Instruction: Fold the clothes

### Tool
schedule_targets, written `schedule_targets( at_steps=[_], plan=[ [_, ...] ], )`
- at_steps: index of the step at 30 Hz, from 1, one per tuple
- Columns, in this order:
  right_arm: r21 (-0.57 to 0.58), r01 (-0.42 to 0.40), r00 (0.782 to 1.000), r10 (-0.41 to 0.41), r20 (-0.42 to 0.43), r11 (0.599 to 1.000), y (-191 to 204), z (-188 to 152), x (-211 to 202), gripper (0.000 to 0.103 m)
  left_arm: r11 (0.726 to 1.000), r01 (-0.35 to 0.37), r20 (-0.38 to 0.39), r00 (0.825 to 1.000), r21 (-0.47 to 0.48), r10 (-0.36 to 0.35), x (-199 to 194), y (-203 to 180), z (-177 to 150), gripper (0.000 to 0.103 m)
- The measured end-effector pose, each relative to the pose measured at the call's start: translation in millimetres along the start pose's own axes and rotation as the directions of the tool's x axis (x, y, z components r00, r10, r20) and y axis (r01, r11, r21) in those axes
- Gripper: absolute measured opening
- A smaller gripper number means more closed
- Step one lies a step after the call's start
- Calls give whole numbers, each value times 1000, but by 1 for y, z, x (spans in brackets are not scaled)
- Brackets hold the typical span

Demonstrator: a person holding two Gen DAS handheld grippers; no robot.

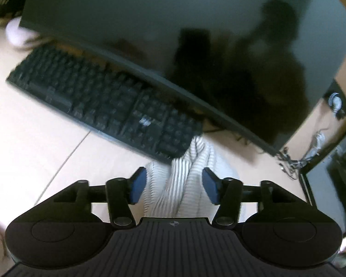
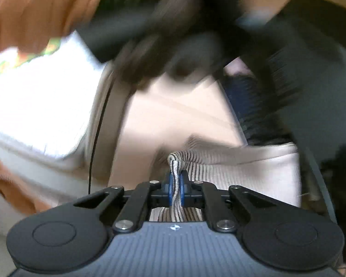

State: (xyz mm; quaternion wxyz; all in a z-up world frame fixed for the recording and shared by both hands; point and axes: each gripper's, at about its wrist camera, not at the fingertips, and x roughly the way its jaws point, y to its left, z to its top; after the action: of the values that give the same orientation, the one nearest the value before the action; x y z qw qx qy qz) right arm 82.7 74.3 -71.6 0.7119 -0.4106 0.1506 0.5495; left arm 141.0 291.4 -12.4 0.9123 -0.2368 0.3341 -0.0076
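Note:
A white garment with thin dark stripes (image 1: 186, 180) lies bunched on the pale desk, its far end against the keyboard. My left gripper (image 1: 175, 188) is open, with its blue pads (image 1: 138, 185) on either side of the cloth and not touching it. In the right wrist view my right gripper (image 2: 177, 188) is shut on a pinched fold of the same striped garment (image 2: 219, 161), which stretches off to the right. That view is blurred by motion.
A black keyboard (image 1: 99, 101) and a dark monitor (image 1: 150, 23) stand just beyond the garment. Cables (image 1: 295, 159) and a black case (image 1: 334, 173) sit at the right. A person in white and orange (image 2: 34, 87) fills the left of the right wrist view.

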Motion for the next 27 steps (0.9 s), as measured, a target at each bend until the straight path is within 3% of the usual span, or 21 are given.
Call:
schedule_targets(
  at_steps=[2,6,7,8,10,12,14,16,17,19,21,23,27],
  plan=[
    [-33,-28,999,27,-39,999,12,-6,17,6,999,-23,-35,999,45,24,13,-4,-5,68],
    [76,-56,998,56,-2,996,-7,0,10,9,989,-64,-102,992,136,78,40,-11,-16,64],
    [117,-72,997,70,16,991,-15,3,6,21,985,-73,-117,989,159,92,47,-13,-18,69],
    [180,-84,996,79,36,980,-22,0,-6,45,980,-81,-133,985,182,106,54,-15,-21,73],
    [328,-105,993,79,90,939,-42,-13,-30,72,982,-76,-153,983,173,103,59,-10,-22,75],
    [533,-89,993,34,112,841,-71,-34,-46,77,981,-70,-152,984,181,98,58,-5,-24,80],
    [727,-39,998,-15,68,685,-93,-59,-40,82,986,-54,-167,983,156,81,61,2,-24,82],
    [864,19,999,-38,0,504,-110,-84,-28,83,998,-24,-186,982,62,35,67,15,-27,82],
    [901,-10,1000,-2,13,434,-110,-96,-21,83,999,-15,-187,982,30,20,70,17,-27,82],
    [937,-75,996,74,53,341,-110,-109,-4,83,1000,0,-186,983,-22,-4,72,22,-31,82],
    [933,-118,989,127,79,339,-110,-110,8,74,999,11,-181,983,-53,-20,71,24,-36,80],
    [928,-161,978,180,104,336,-109,-111,19,55,995,20,-177,983,-95,-37,71,24,-44,78],
    [865,-148,973,227,40,480,-137,-106,16,47,991,31,-158,986,-128,-51,79,11,-59,78]
  ],
)
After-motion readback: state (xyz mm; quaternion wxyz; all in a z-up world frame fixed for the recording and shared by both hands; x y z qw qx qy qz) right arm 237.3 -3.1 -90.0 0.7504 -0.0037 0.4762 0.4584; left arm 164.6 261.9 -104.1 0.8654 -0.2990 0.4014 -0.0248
